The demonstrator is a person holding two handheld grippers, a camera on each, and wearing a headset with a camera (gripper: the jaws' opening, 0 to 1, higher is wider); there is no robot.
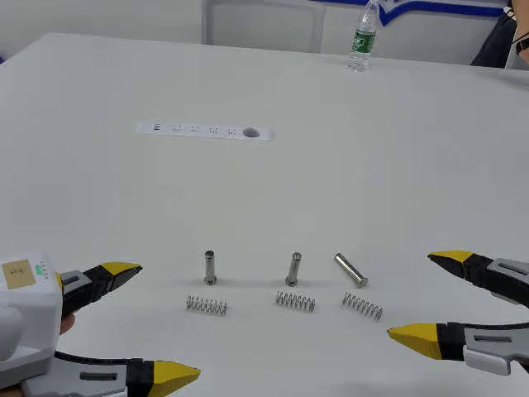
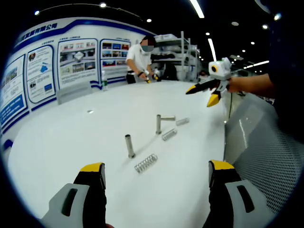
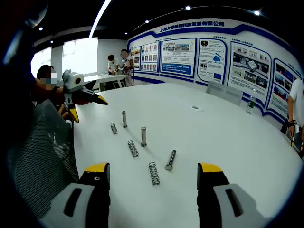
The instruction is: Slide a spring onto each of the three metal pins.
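Springs (image 1: 295,302) are lying on the surface (image 1: 331,165) just before the pins (image 1: 293,269), and you are holding the left claw (image 1: 166,320) and right claw (image 1: 410,294) open and empty, so try pinching one spring near its end.

My left grey-and-black gripper (image 1: 165,321) hovers low with its yellow-tipped fingers (image 1: 116,270) spread wide. My matching right gripper (image 1: 410,295) is spread just as wide. The two sets of fingertips point toward each other.
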